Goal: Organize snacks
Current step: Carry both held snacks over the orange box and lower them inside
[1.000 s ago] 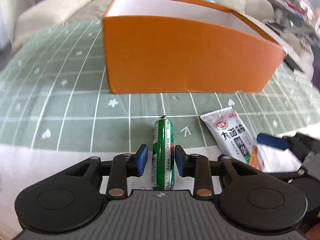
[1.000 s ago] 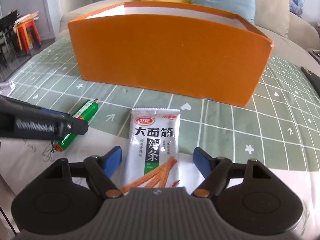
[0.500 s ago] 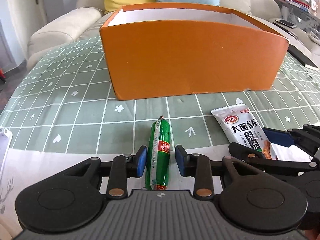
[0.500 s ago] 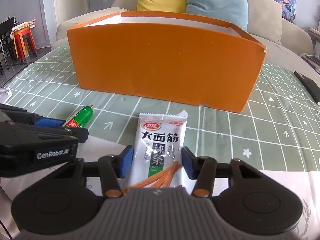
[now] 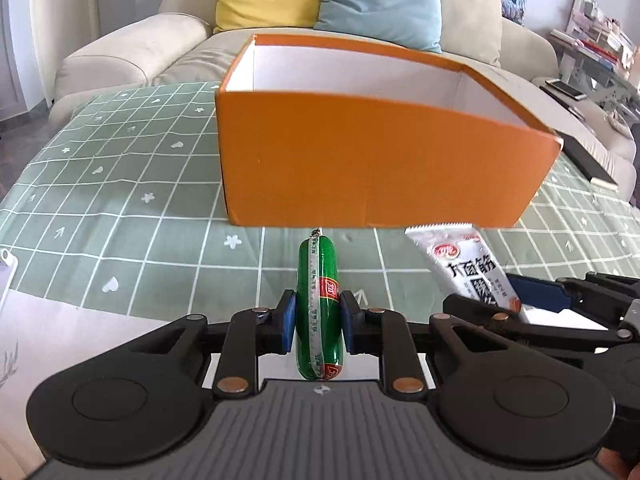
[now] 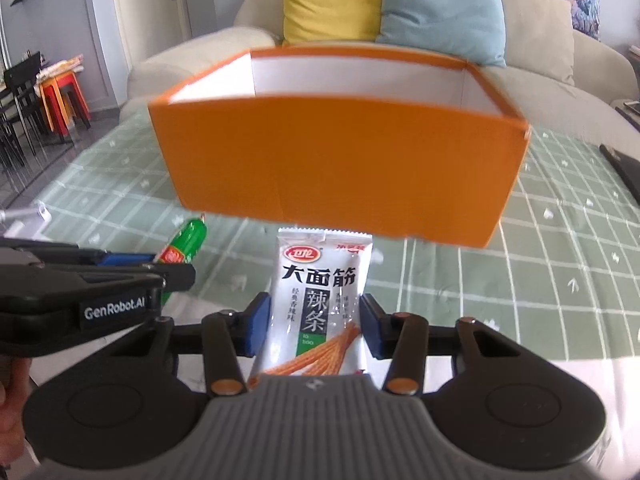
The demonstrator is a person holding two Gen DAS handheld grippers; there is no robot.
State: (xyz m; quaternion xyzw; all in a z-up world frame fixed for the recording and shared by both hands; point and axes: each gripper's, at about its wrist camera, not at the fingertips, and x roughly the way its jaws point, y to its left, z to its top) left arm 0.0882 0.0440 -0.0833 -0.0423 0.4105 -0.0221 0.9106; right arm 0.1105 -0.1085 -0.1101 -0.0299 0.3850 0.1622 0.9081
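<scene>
Both snacks lifted off the table since the earlier frames, box now seen from higher.
Left hand-held gripper (image 5: 316, 322) is clamped on green sausage (image 5: 318, 304); right hand-held gripper (image 6: 314, 326) is clamped on white packet (image 6: 320, 300). Orange box (image 5: 372, 168) appears empty; both drops are left.

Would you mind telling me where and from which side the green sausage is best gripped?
Grip the green sausage across its round middle, coming in along its length from the near end. It is a slim, even cylinder pointing at the orange box, so pads on its two long sides seat squarely. The left gripper already holds it that way.
</scene>
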